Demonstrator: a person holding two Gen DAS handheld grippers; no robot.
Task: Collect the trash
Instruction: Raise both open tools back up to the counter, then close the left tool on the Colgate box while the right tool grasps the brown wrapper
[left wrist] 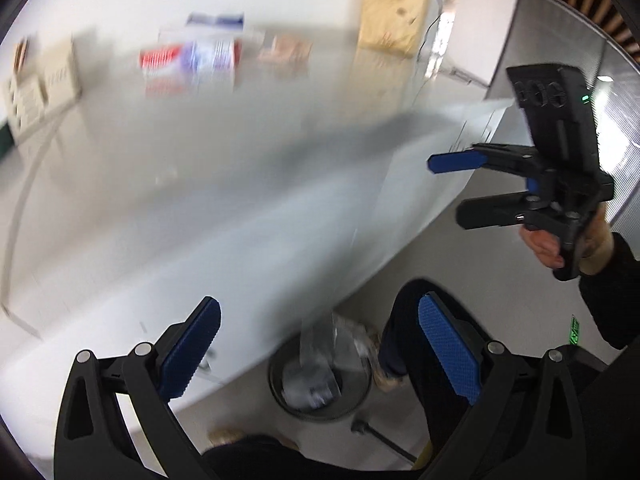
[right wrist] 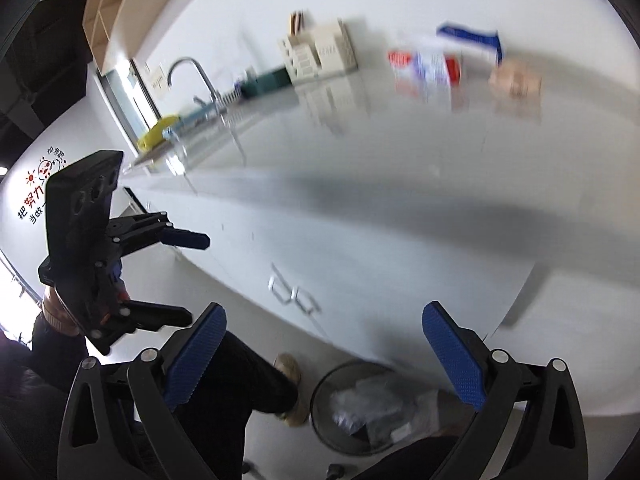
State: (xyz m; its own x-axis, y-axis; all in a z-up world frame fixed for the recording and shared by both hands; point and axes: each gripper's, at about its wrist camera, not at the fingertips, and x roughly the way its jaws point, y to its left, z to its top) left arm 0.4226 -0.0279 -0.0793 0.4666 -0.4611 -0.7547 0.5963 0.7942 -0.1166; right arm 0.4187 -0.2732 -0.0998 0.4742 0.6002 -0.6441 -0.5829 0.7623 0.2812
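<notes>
Both grippers are up in the air in front of the white counter (right wrist: 360, 152), and neither one has anything in it. The left gripper (left wrist: 316, 344) has its blue pads spread wide, and the right gripper (right wrist: 324, 348) is spread just as wide. Each also shows up in the other's camera, hanging off the counter's front edge, jaws apart.

The trash left to grab looks like the stuff along the counter's back edge by the wall: a red, white and blue package (right wrist: 428, 66), a blue and white wrapper (right wrist: 472, 38) just behind it, and a small tan packet (right wrist: 516, 80) beside them. It's all motion-blurred, so what exactly these are can't be told. A beige organizer (right wrist: 320, 54) sits further along toward the sink (right wrist: 192, 120) and probably isn't trash.

The wire bin (right wrist: 360, 404) is on the floor right below the counter's front edge, next to the person's foot, and already has some crumpled clear plastic in it.

So the step in hand seems to be reaching back for the next piece. Tips: take the packages one at a time, nearest gripper first, since they sit close together. Come in low and level, pads either side of a flat face. Thin wrappers crumple and slip, so pinch across the middle, not a corner. Then carry it straight over the bin opening before letting go, because light plastic can drift off the rim.
</notes>
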